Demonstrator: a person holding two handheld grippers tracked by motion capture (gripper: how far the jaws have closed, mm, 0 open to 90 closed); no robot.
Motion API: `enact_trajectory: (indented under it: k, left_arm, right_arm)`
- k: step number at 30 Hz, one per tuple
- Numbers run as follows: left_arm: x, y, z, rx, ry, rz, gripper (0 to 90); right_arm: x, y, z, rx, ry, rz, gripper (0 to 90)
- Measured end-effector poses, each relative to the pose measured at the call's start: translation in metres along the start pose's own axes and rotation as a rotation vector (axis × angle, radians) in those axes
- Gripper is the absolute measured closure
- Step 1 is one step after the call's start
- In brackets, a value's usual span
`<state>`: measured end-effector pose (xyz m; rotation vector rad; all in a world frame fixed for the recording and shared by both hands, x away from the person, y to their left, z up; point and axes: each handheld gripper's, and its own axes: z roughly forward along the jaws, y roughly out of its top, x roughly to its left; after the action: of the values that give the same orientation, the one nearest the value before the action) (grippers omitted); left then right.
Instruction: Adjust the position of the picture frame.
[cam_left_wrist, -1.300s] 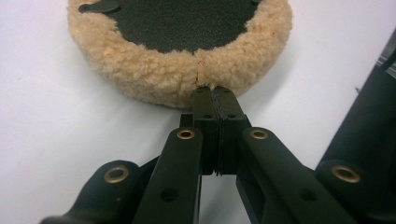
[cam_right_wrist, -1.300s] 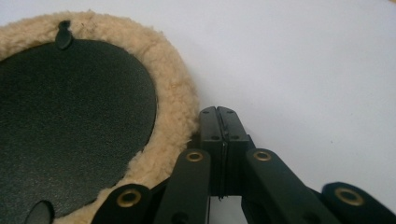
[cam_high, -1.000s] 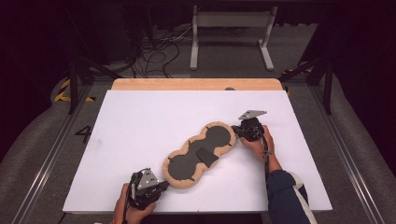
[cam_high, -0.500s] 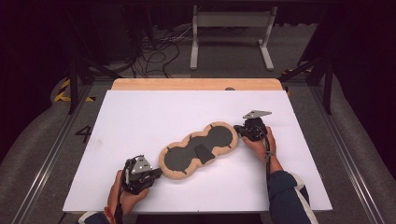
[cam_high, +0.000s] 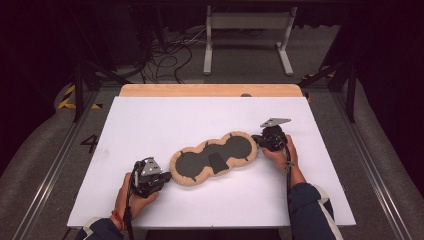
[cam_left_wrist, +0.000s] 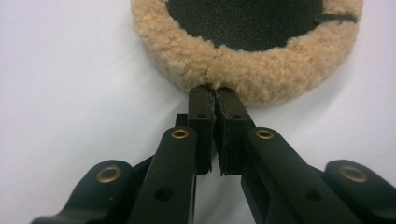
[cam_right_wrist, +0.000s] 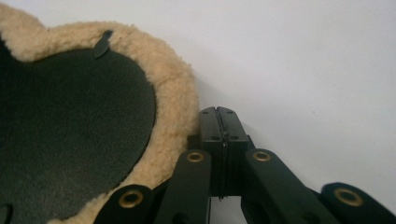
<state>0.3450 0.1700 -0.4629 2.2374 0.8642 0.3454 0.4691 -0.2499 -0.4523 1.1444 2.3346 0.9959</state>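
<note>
Fleecy tan pad (cam_high: 214, 159) lies mid-desk (cam_high: 150, 120), likely light and floppy; its woolly rim suits pinching. Left hand-held gripper (cam_left_wrist: 215, 91) nips that rim; right hand-held gripper (cam_right_wrist: 218, 111) is closed, beside the rim.

One readable mark only: a dark figure "4" (cam_high: 90, 143) on the grey floor (cam_high: 55, 165), just left of the white tabletop (cam_high: 165, 120). No legible text, brand or label anywhere else, neither on the tabletop nor in the two gripper views.
</note>
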Motion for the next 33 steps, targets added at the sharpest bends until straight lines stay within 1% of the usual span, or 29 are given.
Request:
enact_trajectory:
  k: [1,3,5,8,10,11,13,14,15,17,18,19,21,22,25,27,28,30,32,33]
  left_arm:
    - [0.002,0.000,0.001,-0.003,-0.005,-0.002,85.6]
    - [0.007,0.001,0.001,-0.004,-0.008,0.003,85.5]
    - [0.010,0.001,0.002,-0.003,-0.023,0.008,85.5]
    - [0.020,0.001,0.003,-0.012,-0.063,0.015,85.4]
    - [0.024,0.002,0.004,-0.014,-0.068,0.021,85.6]
    - [0.025,0.002,0.004,-0.014,-0.065,0.024,86.3]
    - [0.027,0.004,0.004,-0.006,-0.064,0.040,86.9]
    - [0.027,0.004,0.005,-0.009,-0.066,0.037,87.3]
    - [0.028,0.004,0.005,-0.007,-0.070,0.035,87.7]
    - [0.031,0.006,0.006,0.002,-0.083,0.059,88.2]
    - [0.032,0.007,0.006,0.003,-0.094,0.055,88.4]
    - [0.033,0.008,0.007,0.003,-0.093,0.070,88.4]
    - [0.033,0.009,0.008,0.004,-0.094,0.077,88.5]
    - [0.034,0.009,0.009,0.002,-0.092,0.074,88.6]
    - [0.033,0.011,0.010,0.003,-0.090,0.088,88.9]
    - [0.034,0.013,0.011,0.003,-0.098,0.094,89.1]
    - [0.033,0.013,0.012,0.003,-0.101,0.089,89.1]
    - [0.033,0.014,0.013,0.001,-0.105,0.085,89.1]
    - [0.032,0.015,0.014,0.002,-0.103,0.097,89.1]
    - [0.031,0.015,0.014,0.002,-0.102,0.095,89.1]
  right_arm:
    - [0.001,-0.001,-0.001,0.005,-0.002,-0.011,90.0]
    - [0.001,-0.003,-0.004,0.004,0.009,-0.018,90.0]
    - [0.002,-0.006,-0.006,0.003,0.013,-0.015,90.0]
    - [0.002,-0.011,-0.011,-0.006,0.029,-0.011,90.0]
    - [0.004,-0.015,-0.014,-0.007,0.038,0.001,90.0]
    - [0.005,-0.018,-0.017,-0.009,0.043,-0.001,90.0]
    - [0.007,-0.022,-0.021,-0.011,0.056,0.008,90.0]
    - [0.007,-0.024,-0.022,-0.013,0.059,0.011,90.0]
    - [0.008,-0.026,-0.024,-0.015,0.057,0.007,90.0]
    - [0.011,-0.029,-0.027,-0.010,0.054,0.004,90.0]
    - [0.012,-0.031,-0.030,-0.011,0.053,0.007,90.0]
    - [0.013,-0.033,-0.032,-0.007,0.055,0.007,90.0]
    - [0.016,-0.035,-0.036,0.000,0.050,-0.001,90.0]
    - [0.017,-0.036,-0.037,0.003,0.043,-0.003,90.0]
    - [0.021,-0.041,-0.042,0.001,0.025,0.000,90.0]
    - [0.023,-0.044,-0.046,0.003,0.018,-0.003,90.0]
    - [0.024,-0.046,-0.048,0.004,0.018,-0.004,90.0]
    - [0.024,-0.049,-0.050,0.002,0.018,0.007,90.0]
    - [0.025,-0.051,-0.053,0.005,0.015,0.016,90.0]
    - [0.025,-0.052,-0.054,0.002,0.014,0.021,90.0]
